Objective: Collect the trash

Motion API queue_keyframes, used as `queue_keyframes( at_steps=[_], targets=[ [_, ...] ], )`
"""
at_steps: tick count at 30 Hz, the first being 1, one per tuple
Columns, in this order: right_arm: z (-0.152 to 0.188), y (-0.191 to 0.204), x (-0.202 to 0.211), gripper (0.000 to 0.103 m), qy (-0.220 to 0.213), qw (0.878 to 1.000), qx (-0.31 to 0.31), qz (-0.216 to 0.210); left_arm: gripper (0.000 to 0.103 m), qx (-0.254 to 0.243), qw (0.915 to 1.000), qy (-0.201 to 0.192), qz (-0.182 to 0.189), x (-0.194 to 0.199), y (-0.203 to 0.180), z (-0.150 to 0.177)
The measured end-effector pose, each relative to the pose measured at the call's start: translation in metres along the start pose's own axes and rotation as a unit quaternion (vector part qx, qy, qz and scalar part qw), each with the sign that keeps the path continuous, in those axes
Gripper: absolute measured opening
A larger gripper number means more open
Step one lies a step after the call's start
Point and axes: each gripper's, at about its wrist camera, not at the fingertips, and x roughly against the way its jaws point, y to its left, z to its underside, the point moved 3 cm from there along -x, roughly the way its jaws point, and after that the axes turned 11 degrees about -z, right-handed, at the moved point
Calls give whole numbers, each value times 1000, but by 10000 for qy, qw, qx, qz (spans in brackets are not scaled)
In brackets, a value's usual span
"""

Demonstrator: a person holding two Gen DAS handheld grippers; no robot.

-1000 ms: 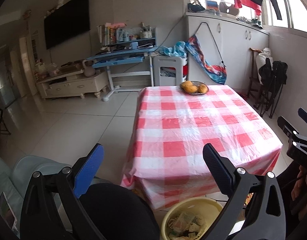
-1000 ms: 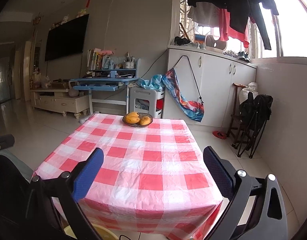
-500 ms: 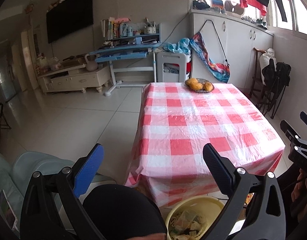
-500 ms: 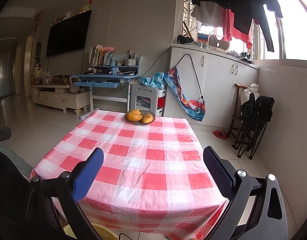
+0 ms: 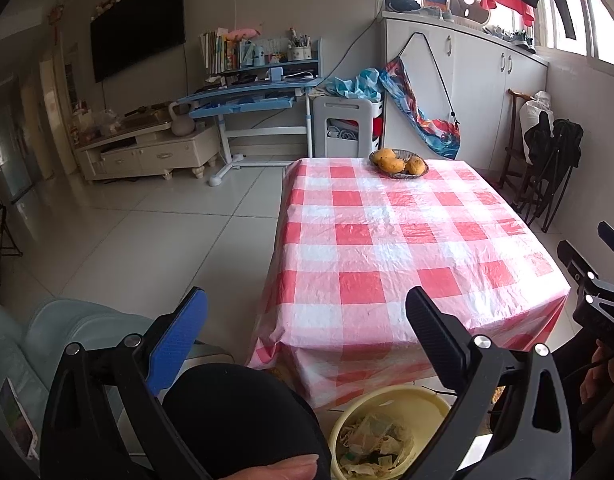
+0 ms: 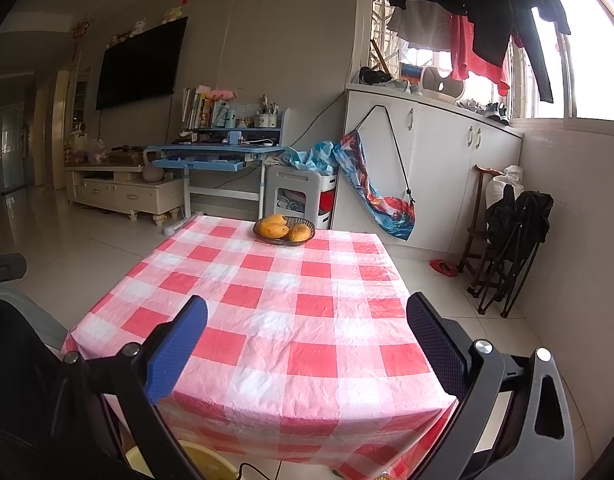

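Since the earlier frame both views have tilted up a little, so the table (image 5: 407, 248) sits lower in each picture and more of the far wall shows. Left hand-held gripper (image 5: 307, 322) hangs with its jaws spread wide and nothing between them, above the near left corner of the table. Right hand-held gripper (image 6: 307, 322) is likewise spread wide and empty over the near edge of the checked cloth. A yellow bin (image 5: 391, 432) holding crumpled paper trash (image 5: 373, 442) stands on the floor just beside the near table edge. A bowl of mangoes (image 6: 283, 230) rests at the far end
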Motion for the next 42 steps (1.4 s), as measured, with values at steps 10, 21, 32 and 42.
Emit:
queue_keyframes(
  at_steps=[10, 21, 32, 42],
  targets=[
    [0, 1, -1, 95, 23, 10000, 7, -15, 96, 80, 9999, -60, -33, 7, 6, -7],
    [0, 1, -1, 95, 28, 10000, 10, -19, 96, 78, 9999, -72, -77, 7, 5, -7],
    [1, 2, -1, 95, 43, 10000, 19, -32, 96, 211, 9997, -110, -74, 8, 6, -4],
    [6, 3, -2, 95, 76, 9999, -24, -110, 96, 477, 9981, -347, 173, 12, 11, -15]
  ],
)
